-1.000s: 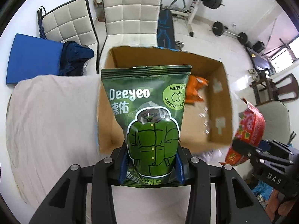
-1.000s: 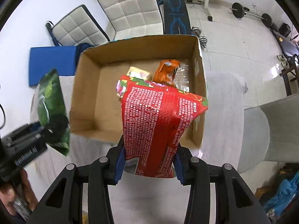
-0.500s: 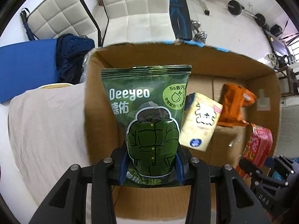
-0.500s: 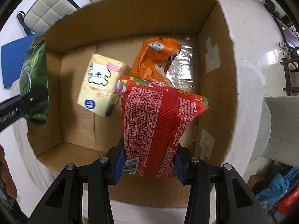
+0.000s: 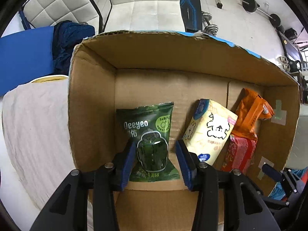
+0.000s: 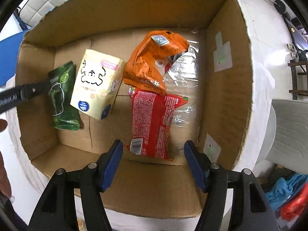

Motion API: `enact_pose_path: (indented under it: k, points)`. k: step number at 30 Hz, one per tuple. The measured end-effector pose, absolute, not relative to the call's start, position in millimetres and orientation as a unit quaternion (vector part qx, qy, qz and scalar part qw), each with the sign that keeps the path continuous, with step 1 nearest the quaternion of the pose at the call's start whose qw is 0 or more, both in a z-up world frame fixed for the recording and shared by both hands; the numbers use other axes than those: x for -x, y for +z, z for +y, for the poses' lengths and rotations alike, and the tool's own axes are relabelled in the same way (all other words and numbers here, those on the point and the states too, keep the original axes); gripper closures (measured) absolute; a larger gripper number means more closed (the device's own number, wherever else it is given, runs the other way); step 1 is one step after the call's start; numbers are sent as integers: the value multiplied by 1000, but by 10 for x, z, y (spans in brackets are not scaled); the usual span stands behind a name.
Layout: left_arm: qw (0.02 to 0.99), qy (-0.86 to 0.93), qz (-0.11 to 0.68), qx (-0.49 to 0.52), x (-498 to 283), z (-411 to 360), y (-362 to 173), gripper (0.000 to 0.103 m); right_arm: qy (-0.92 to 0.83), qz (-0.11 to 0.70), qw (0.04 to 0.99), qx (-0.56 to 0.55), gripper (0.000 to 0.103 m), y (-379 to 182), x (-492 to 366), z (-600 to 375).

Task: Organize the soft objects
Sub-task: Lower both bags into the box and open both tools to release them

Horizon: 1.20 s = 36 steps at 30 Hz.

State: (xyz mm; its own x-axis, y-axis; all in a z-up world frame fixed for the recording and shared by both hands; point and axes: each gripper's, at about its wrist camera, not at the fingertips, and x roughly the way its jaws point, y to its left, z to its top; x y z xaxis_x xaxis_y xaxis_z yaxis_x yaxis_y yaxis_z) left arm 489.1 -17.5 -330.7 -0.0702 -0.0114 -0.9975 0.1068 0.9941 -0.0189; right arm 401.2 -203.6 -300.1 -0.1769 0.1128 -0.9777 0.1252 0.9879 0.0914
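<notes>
With both packs lying on the floor of the cardboard box [image 6: 227, 73], the placing step is near its end. The left gripper [image 5: 156, 161] stands spread around the green pack [image 5: 152, 140] — released. The right gripper [image 6: 154, 161] is released too, above the red pack [image 6: 152, 123]. Next move — judged: lift both tongs straight out without snagging the film.

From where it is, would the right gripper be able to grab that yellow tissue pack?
Probably yes. The right gripper is open over the cardboard box, and the yellow tissue pack lies uncovered beside the red snack bag.
</notes>
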Motion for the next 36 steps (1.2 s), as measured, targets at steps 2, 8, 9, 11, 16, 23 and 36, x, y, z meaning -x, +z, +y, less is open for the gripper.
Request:
enact_pose_path:
  k: [2, 8, 9, 11, 16, 23, 36]
  points:
    - [685, -45, 726, -30, -4844, -170, -3248, 62, -5, 764, 639, -84, 35, -2948, -3991, -2056]
    - [706, -45, 706, -35, -4572, -164, -2978, 62, -6, 758, 647, -85, 35, -2837, -3881, -2026]
    - [708, -44, 704, -35, -4478, -175, -2895, 59, -6, 755, 650, -85, 35, -2804, -3850, -2014]
    - [715, -46, 697, -28, -4362, -165, -2812, 50, -4, 753, 653, -83, 35, -2771, -3798, -1982]
    - [739, -39, 672, -33, -4109, -165, -2613, 37, 1, 742, 666, -76, 34, -2658, -3645, -1881]
    - [770, -36, 637, -20, -3857, -130, -2331, 12, -10, 700, 711, -65, 0, -2337, -3446, -1844]
    - [815, -28, 578, -28, -3270, -128, -1839, 3, -12, 645, 762, -59, 0, -1710, -2928, -1750]
